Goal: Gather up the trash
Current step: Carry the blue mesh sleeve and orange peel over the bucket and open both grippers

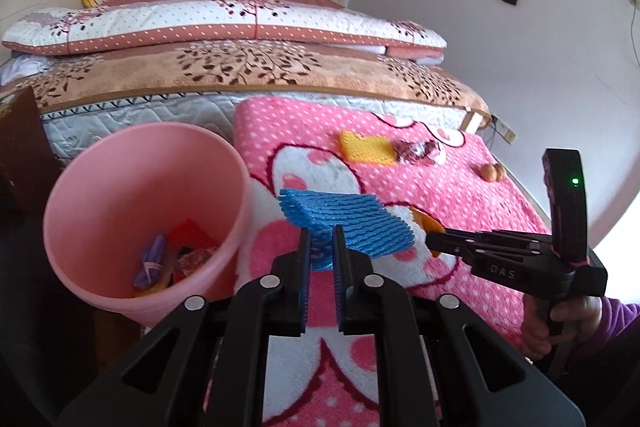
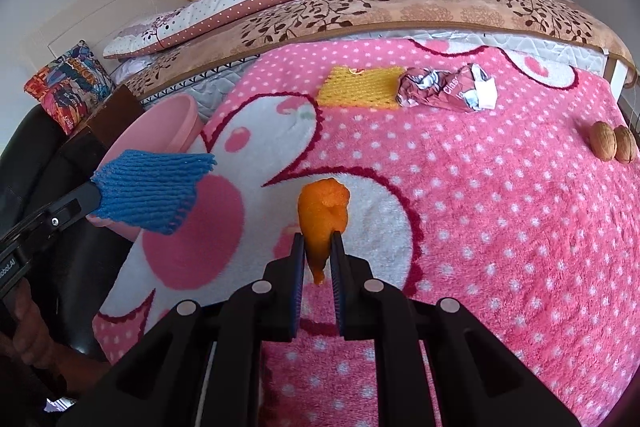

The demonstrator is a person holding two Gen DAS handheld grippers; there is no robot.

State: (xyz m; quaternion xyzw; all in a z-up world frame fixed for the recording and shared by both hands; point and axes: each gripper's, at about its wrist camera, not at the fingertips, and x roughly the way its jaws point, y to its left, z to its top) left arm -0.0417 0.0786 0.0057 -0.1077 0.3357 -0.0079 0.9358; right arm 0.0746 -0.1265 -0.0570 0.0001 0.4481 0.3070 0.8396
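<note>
Left gripper (image 1: 321, 247): clamps blue net (image 1: 352, 223), held beside bin (image 1: 120, 187) for dropping. Right gripper (image 2: 318, 247): pinches orange peel (image 2: 322, 211), lifted off blanket (image 2: 500, 207).

Counted on the pink blanket (image 2: 500, 227), beyond the jaws: two walnuts (image 2: 614, 146), one yellow foam net (image 2: 362, 87), one crumpled wrapper (image 2: 448, 89). Between jaws: one blue foam net (image 1: 348, 223), one orange peel (image 2: 322, 223). Left of the jaws: one pink bin (image 1: 100, 187), several discarded pieces inside, number unclear.

Blue foam net (image 1: 348, 223) and orange peel (image 2: 322, 215), both pinched above pink blanket (image 2: 500, 227).
</note>
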